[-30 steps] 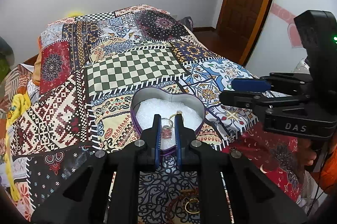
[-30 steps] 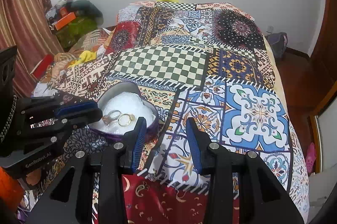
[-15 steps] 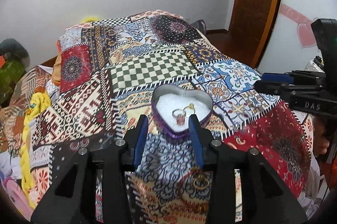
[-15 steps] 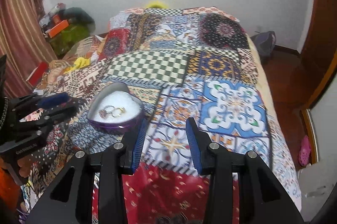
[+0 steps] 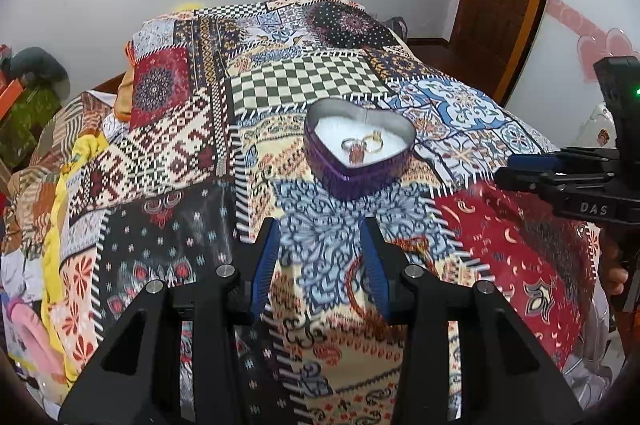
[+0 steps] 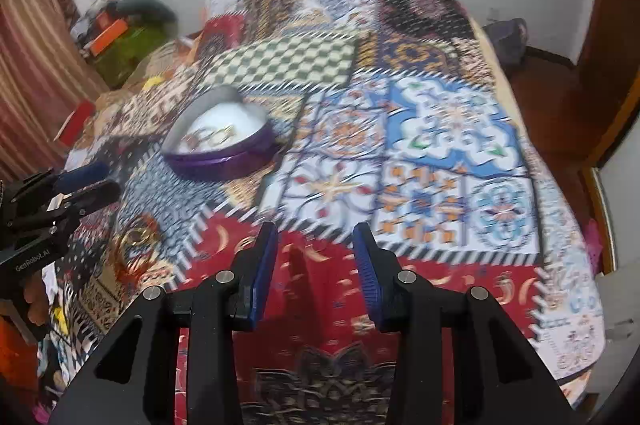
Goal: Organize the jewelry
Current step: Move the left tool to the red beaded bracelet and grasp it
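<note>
Patchwork bedspread [image 5: 304,85] holds heart tin [image 5: 356,181] with 2 rings [image 5: 362,147]; both grippers [image 5: 320,257] [image 6: 316,257] gape empty.

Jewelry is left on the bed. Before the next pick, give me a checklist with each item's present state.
1. Left gripper open and empty: ok.
2. Right gripper open and empty: ok.
3. Tin flat on the quilt, lid off: ok.
4. Two rings lying inside the tin: ok.
5. Loose gold ring located on the quilt near the left gripper: ok in the right wrist view; not seen in the left wrist view.
6. Right wrist view sharp enough to aim by: not ok, it is blurred.
</note>
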Action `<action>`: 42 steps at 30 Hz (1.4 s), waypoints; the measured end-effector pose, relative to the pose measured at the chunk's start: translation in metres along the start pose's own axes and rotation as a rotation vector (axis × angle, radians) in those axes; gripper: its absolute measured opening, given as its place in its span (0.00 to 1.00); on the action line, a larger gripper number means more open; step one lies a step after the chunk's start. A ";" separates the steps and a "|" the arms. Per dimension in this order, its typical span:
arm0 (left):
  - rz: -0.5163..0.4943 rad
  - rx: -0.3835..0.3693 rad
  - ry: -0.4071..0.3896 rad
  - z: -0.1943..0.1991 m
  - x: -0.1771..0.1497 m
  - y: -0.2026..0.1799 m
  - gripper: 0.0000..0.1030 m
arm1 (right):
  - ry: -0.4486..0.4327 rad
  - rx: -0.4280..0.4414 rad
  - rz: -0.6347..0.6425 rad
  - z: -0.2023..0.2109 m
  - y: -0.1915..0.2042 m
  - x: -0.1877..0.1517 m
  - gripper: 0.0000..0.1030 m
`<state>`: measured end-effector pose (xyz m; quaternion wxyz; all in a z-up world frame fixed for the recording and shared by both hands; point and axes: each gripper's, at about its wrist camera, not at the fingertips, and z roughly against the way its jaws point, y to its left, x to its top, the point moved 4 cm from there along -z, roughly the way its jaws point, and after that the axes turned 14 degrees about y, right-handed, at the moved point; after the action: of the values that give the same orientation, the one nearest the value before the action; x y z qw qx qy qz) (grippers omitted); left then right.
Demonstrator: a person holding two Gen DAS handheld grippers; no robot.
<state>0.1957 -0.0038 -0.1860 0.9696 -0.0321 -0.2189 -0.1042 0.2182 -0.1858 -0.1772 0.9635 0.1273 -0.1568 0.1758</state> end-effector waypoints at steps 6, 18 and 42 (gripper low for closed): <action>0.032 -0.032 0.029 -0.003 -0.015 0.003 0.44 | -0.002 0.009 0.028 -0.009 0.015 0.009 0.34; 0.076 -0.049 0.048 -0.008 -0.025 0.015 0.44 | 0.023 -0.054 0.127 -0.031 0.030 0.014 0.27; 0.095 -0.168 0.064 -0.006 -0.032 0.005 0.25 | -0.079 -0.041 0.082 0.010 0.030 0.001 0.09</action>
<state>0.1711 0.0069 -0.2049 0.9738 -0.1203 -0.1767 -0.0771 0.2053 -0.1616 -0.1621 0.9509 0.1078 -0.2033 0.2069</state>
